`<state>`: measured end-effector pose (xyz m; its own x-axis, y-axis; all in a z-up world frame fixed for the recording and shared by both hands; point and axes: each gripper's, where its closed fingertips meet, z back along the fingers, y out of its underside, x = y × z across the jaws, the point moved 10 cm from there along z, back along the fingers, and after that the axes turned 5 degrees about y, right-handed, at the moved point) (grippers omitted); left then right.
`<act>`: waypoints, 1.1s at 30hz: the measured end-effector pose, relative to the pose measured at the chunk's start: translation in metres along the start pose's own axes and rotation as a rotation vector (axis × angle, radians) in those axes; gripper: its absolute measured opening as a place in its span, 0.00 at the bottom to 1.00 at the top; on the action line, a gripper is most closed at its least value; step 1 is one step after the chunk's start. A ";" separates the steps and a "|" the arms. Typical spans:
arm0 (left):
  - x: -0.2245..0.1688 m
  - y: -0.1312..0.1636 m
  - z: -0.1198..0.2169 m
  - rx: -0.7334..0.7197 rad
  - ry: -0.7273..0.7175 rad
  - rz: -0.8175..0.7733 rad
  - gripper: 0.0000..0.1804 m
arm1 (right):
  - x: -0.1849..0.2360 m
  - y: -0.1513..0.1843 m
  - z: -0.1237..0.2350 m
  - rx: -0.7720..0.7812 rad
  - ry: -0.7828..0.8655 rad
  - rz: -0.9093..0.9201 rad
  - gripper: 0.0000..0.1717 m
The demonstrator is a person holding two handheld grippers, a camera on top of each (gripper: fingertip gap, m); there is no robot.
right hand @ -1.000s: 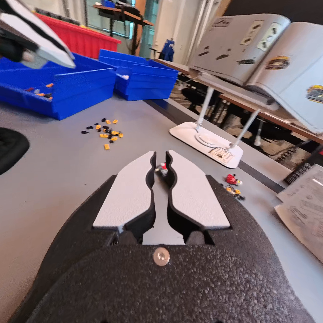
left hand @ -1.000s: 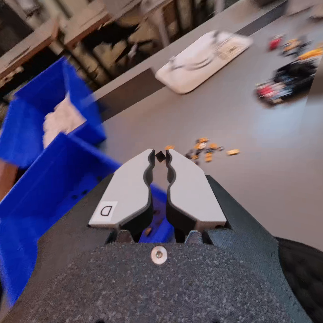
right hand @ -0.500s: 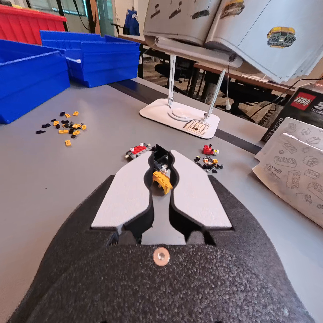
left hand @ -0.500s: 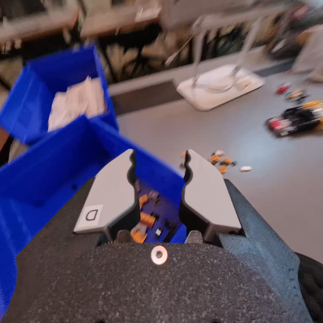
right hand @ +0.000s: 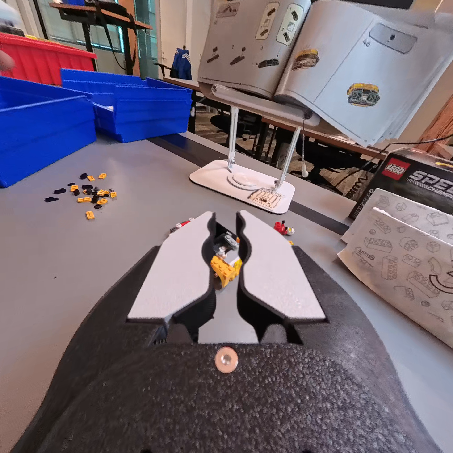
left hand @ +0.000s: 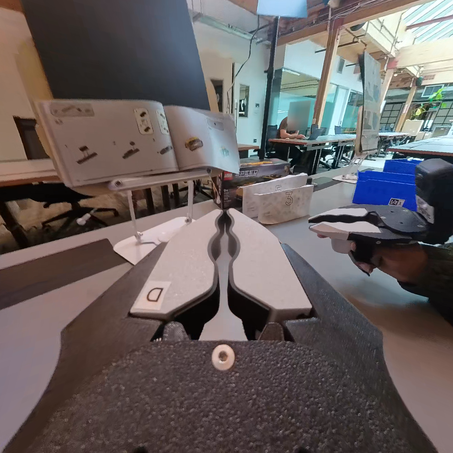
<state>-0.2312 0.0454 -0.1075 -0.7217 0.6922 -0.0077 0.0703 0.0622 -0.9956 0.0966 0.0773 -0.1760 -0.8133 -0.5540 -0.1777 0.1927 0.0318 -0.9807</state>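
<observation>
My left gripper (left hand: 224, 215) is shut with nothing between its fingertips. It is raised over the grey table (left hand: 331, 282) and faces the white book stand (left hand: 152, 235). My right gripper (right hand: 226, 215) is open by a narrow gap and hovers over a partly built toy brick car (right hand: 224, 264) in black, grey and yellow. The car lies on the table (right hand: 73, 269) and its red end (right hand: 181, 224) pokes out past the left finger. The pads do not press on it. The right gripper also shows in the left wrist view (left hand: 312, 224), held in a hand.
Blue bins (right hand: 44, 127) stand at the left. A pile of small yellow and black bricks (right hand: 90, 193) lies before them. A red toy figure (right hand: 283, 227), an open booklet (right hand: 318, 49) on the stand, a dark box (right hand: 416, 176) and paper bags (right hand: 404, 257) are at the right. Left tips to right tips: about 25 cm.
My left gripper held a small black piece, opened over the blue bin, then shut on air and swung right towards the book stand. My right gripper moved over the brick car.
</observation>
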 end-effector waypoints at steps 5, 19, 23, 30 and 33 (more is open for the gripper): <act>0.014 0.021 -0.040 0.064 0.018 0.148 0.07 | 0.007 -0.003 0.002 -0.042 -0.035 0.041 0.00; 0.029 0.048 -0.078 0.047 -0.082 0.001 0.00 | -0.014 0.003 0.001 -0.041 0.062 -0.048 0.00; 0.018 0.050 -0.066 0.070 -0.101 -0.065 0.00 | -0.031 0.005 0.004 -0.058 0.099 -0.136 0.00; 0.020 0.043 -0.038 0.106 -0.171 -0.138 0.00 | -0.037 0.016 0.000 -0.015 0.068 -0.260 0.00; 0.014 0.042 -0.032 0.127 -0.153 -0.147 0.00 | -0.035 0.016 -0.001 -0.011 0.056 -0.254 0.00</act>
<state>-0.2164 0.0808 -0.1460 -0.8142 0.5649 0.1340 -0.1238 0.0566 -0.9907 0.1278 0.0978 -0.1852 -0.8638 -0.4988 0.0708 -0.0274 -0.0938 -0.9952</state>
